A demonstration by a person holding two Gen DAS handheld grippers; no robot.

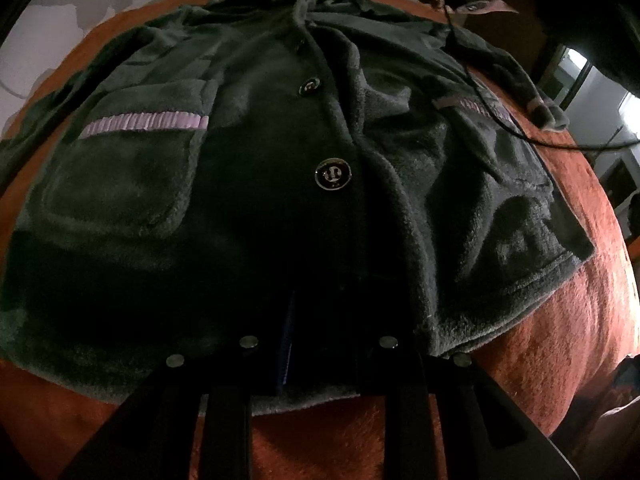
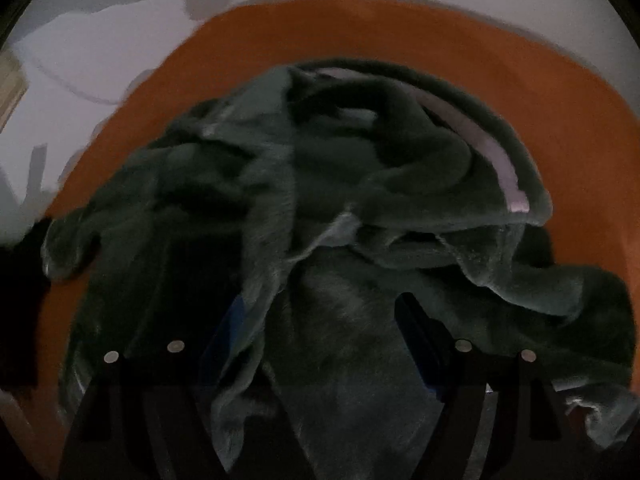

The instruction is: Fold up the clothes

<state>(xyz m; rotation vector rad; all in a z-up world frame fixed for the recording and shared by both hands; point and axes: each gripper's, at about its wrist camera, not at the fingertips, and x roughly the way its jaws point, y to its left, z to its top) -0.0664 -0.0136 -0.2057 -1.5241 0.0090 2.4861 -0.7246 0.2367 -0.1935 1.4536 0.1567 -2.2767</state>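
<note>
The jacket (image 1: 248, 184) is dark green fleece, plain with no print. A pale lilac ribbon (image 1: 144, 122) runs along the top of each pocket, shiny and finely ribbed. The buttons (image 1: 333, 175) are black with a silver rim and a silver mark in the middle. Under the jacket lies a rust-orange blanket (image 1: 552, 332), one colour all over. The wall (image 2: 120, 40) behind is pale grey-white. Each tool (image 2: 320, 320) is black, with blue on the inner faces of its fingers and small silver studs.
</note>
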